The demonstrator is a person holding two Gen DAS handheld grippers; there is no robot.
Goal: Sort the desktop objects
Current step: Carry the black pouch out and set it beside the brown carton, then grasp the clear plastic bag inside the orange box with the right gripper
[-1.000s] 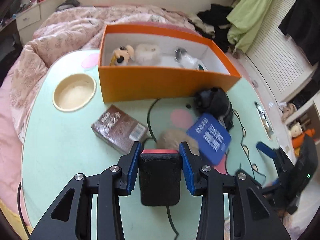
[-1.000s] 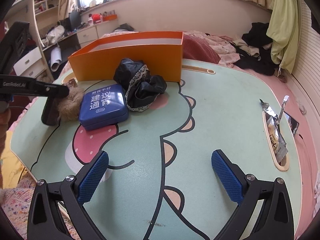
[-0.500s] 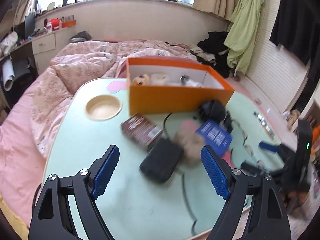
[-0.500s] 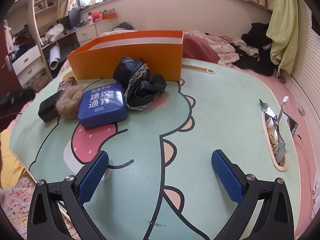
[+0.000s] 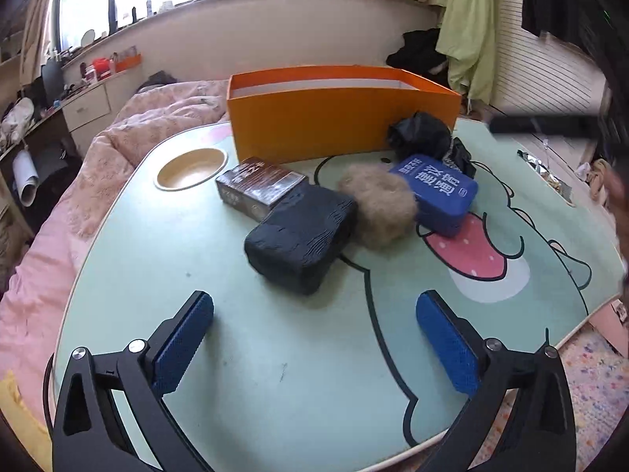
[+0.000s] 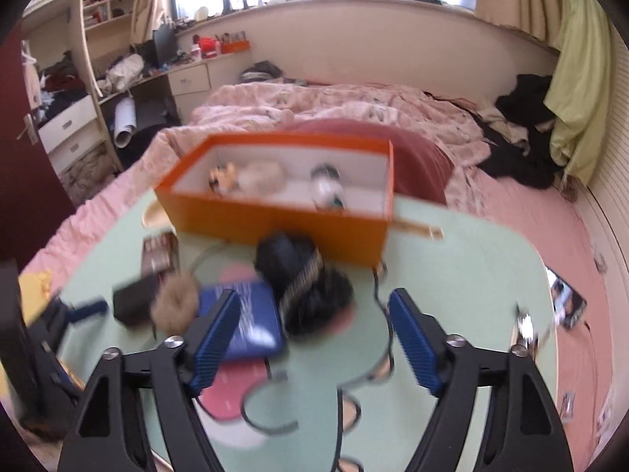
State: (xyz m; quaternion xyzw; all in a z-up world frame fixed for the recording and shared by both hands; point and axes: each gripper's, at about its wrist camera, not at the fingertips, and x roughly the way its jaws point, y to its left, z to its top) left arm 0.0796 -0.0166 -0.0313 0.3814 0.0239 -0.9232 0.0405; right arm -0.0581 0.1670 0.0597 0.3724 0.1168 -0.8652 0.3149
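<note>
Left gripper [image 5: 314, 350]: your jaws are opening and stand wide with nothing between them, only bare table [image 5: 275, 393] under the pads.
Black pouch [image 5: 300, 238]: the nearest thing straight ahead of your left gripper, lying flat, touching the fur ball [image 5: 377, 206] on its right and the brown box [image 5: 259, 187] behind it.
Right gripper [image 6: 314, 338]: your jaws are closing in the air above the clutter with nothing pinched; the blurred view shows the blue tin [image 6: 251, 322] under the left finger and the black bundle [image 6: 310, 295] just ahead between the fingers.
Doing it well: settle on one piece before you close. The bundle looks soft, so come down over its bulk, not its lace edge. The tin is likely too wide for a half-closed jaw; reopen first.
Orange box [image 6: 283, 224]: beyond the clutter, open-topped, already holding small toys; probably where the things go. Lift high enough to clear its near wall.
Writing: white Chinese characters on the tin lid and pale print on the brown box, neither readable from here.
</note>
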